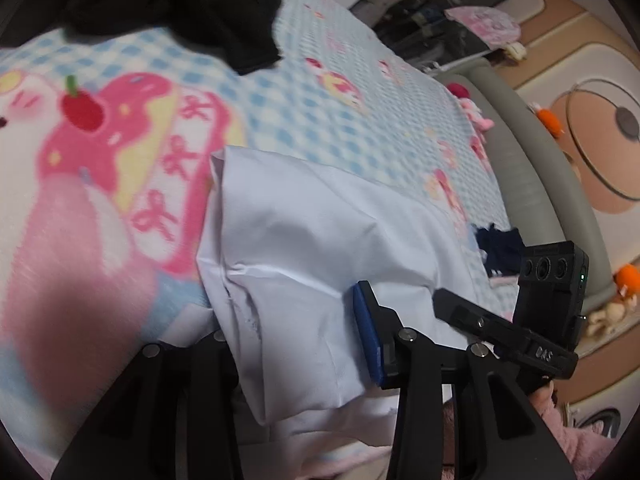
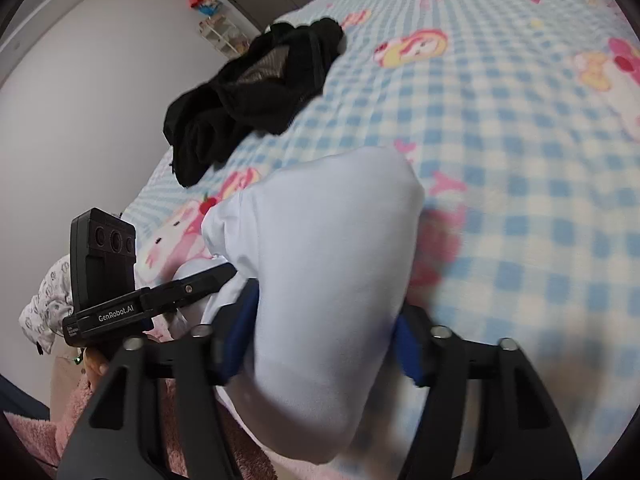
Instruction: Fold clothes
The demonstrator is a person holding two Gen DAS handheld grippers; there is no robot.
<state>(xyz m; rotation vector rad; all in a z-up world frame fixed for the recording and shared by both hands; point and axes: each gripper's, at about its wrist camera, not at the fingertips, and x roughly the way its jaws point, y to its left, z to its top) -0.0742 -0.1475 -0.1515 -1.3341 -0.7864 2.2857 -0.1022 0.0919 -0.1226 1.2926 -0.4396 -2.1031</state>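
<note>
White garment (image 1: 304, 240) bunched between both grippers' fingers, left gripper (image 1: 296, 332) half-open (1 pad hidden), right gripper (image 2: 324, 336) half-open, cloth-filled

Left finger of left gripper (image 1: 298, 344) hidden behind white garment (image 1: 304, 248); pad contact with cloth not readable. Black clothing (image 1: 180, 4) cut off by top edge. Bedspread (image 1: 100, 208) print smeared by blur at lower left.

Right gripper (image 2: 320, 340) pads half buried in the garment's bulge (image 2: 328, 264); grip uncertain. Patterned cloth (image 2: 48, 304) at left mostly hidden behind the other gripper's camera block.
</note>
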